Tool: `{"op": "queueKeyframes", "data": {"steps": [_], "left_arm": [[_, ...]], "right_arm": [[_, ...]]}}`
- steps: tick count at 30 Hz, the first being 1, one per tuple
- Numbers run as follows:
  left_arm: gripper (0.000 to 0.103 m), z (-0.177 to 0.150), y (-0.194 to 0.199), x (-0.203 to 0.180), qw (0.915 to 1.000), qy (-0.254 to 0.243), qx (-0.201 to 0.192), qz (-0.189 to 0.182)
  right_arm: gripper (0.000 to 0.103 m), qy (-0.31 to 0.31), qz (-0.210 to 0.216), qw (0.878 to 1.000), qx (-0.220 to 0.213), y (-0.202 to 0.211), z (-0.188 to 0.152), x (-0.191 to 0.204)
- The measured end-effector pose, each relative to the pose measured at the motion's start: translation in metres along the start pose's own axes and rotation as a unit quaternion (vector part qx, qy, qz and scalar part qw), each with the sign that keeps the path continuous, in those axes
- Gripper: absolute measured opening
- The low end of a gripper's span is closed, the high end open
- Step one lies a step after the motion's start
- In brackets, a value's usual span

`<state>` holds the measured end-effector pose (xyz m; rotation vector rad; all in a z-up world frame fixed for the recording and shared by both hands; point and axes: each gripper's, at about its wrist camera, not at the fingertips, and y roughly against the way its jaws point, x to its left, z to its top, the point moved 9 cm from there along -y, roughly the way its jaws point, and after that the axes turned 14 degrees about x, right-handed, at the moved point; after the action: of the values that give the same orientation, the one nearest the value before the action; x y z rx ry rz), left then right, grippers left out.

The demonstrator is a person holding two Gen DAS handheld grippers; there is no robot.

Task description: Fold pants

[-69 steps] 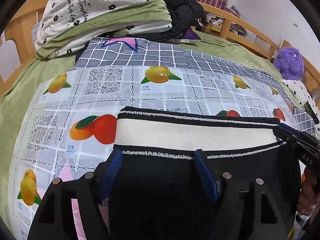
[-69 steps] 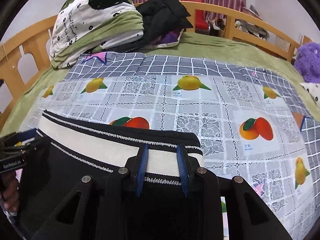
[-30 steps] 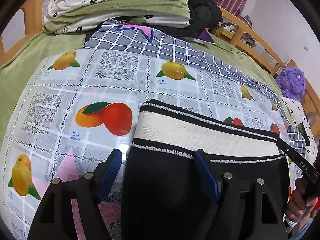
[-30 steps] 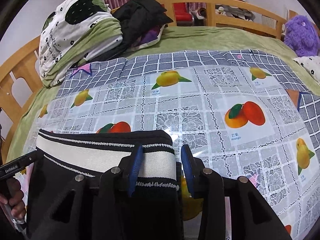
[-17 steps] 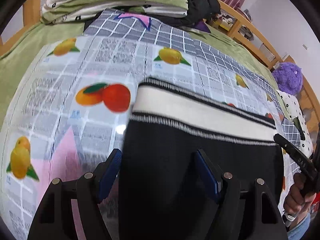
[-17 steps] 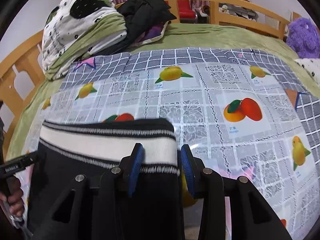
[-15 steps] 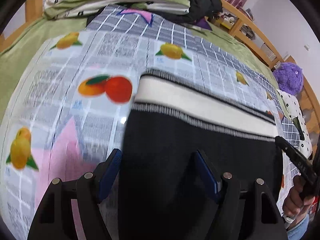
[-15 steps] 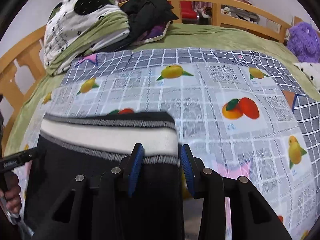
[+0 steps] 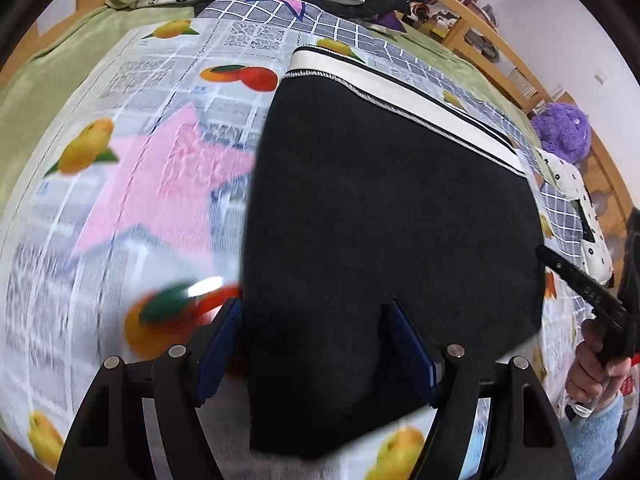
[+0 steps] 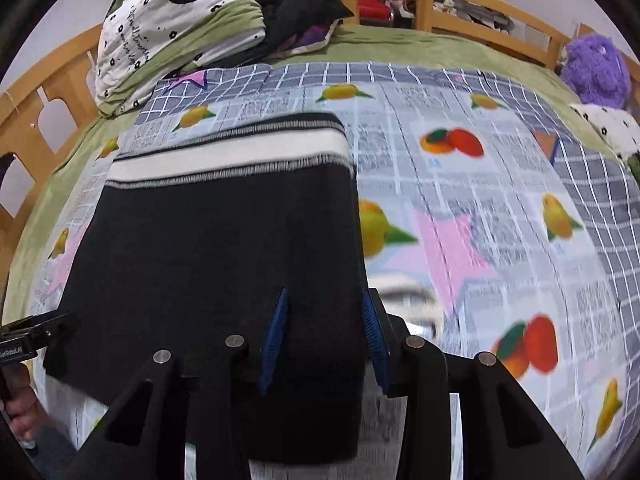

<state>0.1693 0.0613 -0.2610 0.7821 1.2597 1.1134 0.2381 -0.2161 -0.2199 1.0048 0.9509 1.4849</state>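
Black knit fabric fills the middle of both wrist views: one pair of pants (image 9: 380,220), folded to a squarish block and lying flat on the mango-print sheet (image 9: 160,160). Its cream waistband (image 9: 400,92) is at the far edge.

Left wrist view, left to right:
- Sheet is blurred, with a pink star patch beside the pants' left edge.
- My left gripper (image 9: 316,320) is wide open. The left pad sits at the cloth's left edge and the right pad over the black fabric. I cannot tell whether either pad touches the cloth.
- At the right rim, one hand (image 9: 596,368) grips the handle of the other tool.

Right wrist view, left to right:
- One hand (image 10: 20,400) is at the far left rim.
- One folded quilt (image 10: 172,28), white with black flowers and green lining, is piled at the head of the bed.
- One black jacket (image 10: 304,0) lies just beside it, touching.
- My right gripper (image 10: 324,308) is at a narrow gap, jaws parted. The right edge strip of the pants shows between the pads, and the right pad is at the cloth's border. No pinch is visible.
- One purple plush toy (image 10: 596,68) is at the far right, against the wooden bed rail (image 10: 460,4).

Containers: the railed bed is the only enclosure. Within it lie a green blanket (image 10: 400,48), the sheet, the pants, the quilt, the jacket and the toy. Two grippers counted.
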Motion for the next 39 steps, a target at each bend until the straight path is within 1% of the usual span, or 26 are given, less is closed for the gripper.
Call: {"op": "queueKeyframes", "data": {"steps": [2, 5, 8, 10, 11, 15, 19, 21, 23, 25, 27, 28, 30, 32, 33, 34, 35, 37, 39], "left_arm": [[0.073, -0.016, 0.001, 0.001, 1.0, 0.003, 0.003, -0.006], [0.073, -0.038, -0.001, 0.0, 1.0, -0.004, -0.003, 0.002], [0.073, -0.047, 0.001, -0.003, 0.9997, -0.017, -0.013, 0.015], [0.073, -0.053, 0.002, -0.002, 0.9996, -0.02, -0.012, 0.013], [0.073, -0.055, 0.002, -0.002, 0.9996, -0.02, -0.013, 0.013], [0.072, -0.057, 0.006, -0.001, 0.9994, -0.02, -0.019, 0.021], [0.072, -0.061, 0.008, -0.001, 0.9994, -0.017, -0.021, 0.02], [0.071, -0.059, 0.01, 0.002, 0.9992, -0.019, -0.024, 0.028], [0.071, -0.06, 0.015, 0.004, 0.9981, -0.028, -0.031, 0.045], [0.071, -0.06, 0.023, 0.009, 0.9944, -0.05, -0.041, 0.084], [0.071, -0.063, 0.031, 0.011, 0.9873, -0.087, -0.052, 0.122], [0.071, -0.066, 0.033, 0.01, 0.9839, -0.107, -0.052, 0.133], [0.071, -0.073, 0.034, 0.008, 0.9783, -0.143, -0.049, 0.142], [0.071, -0.076, 0.035, 0.008, 0.9725, -0.155, -0.06, 0.163], [0.071, -0.077, 0.032, 0.008, 0.9683, -0.163, -0.065, 0.178], [0.07, -0.076, 0.031, 0.007, 0.9661, -0.167, -0.066, 0.185], [0.065, -0.075, 0.028, 0.006, 0.9638, -0.171, -0.068, 0.193], [0.058, -0.07, 0.022, 0.004, 0.9593, -0.169, -0.078, 0.213], [0.052, -0.064, 0.015, 0.0, 0.9565, -0.169, -0.077, 0.225]], "right_arm": [[0.038, -0.001, 0.001, 1.0, 0.004, 0.0, -0.012, -0.002], [0.038, -0.009, 0.008, 1.0, 0.008, 0.001, -0.032, -0.004], [0.038, -0.026, 0.022, 0.999, 0.011, 0.001, -0.051, -0.007], [0.038, -0.033, 0.031, 0.999, 0.02, -0.001, -0.061, -0.007], [0.038, -0.034, 0.028, 0.999, 0.019, -0.002, -0.066, -0.007], [0.037, -0.023, 0.016, 1.0, 0.005, 0.003, -0.075, -0.005], [0.037, -0.032, 0.027, 0.999, -0.006, 0.01, -0.077, -0.006], [0.037, -0.034, 0.027, 0.999, -0.009, 0.012, -0.075, -0.007], [0.037, -0.033, 0.025, 0.999, -0.015, 0.015, -0.074, -0.007], [0.037, -0.033, 0.021, 0.999, -0.021, 0.019, -0.073, -0.009], [0.037, -0.036, 0.021, 0.999, -0.028, 0.024, -0.072, -0.011], [0.037, -0.039, 0.024, 0.998, -0.031, 0.027, -0.073, -0.012], [0.037, -0.041, 0.028, 0.998, -0.036, 0.03, -0.072, -0.012], [0.037, -0.039, 0.028, 0.998, -0.042, 0.034, -0.071, -0.012], [0.037, -0.038, 0.028, 0.998, -0.045, 0.036, -0.069, -0.011], [0.037, -0.037, 0.03, 0.998, -0.048, 0.037, -0.068, -0.011], [0.037, -0.036, 0.033, 0.998, -0.051, 0.039, -0.067, -0.01], [0.037, -0.033, 0.039, 0.997, -0.054, 0.04, -0.065, -0.006], [0.037, -0.027, 0.041, 0.997, -0.056, 0.04, -0.063, -0.002]]}}
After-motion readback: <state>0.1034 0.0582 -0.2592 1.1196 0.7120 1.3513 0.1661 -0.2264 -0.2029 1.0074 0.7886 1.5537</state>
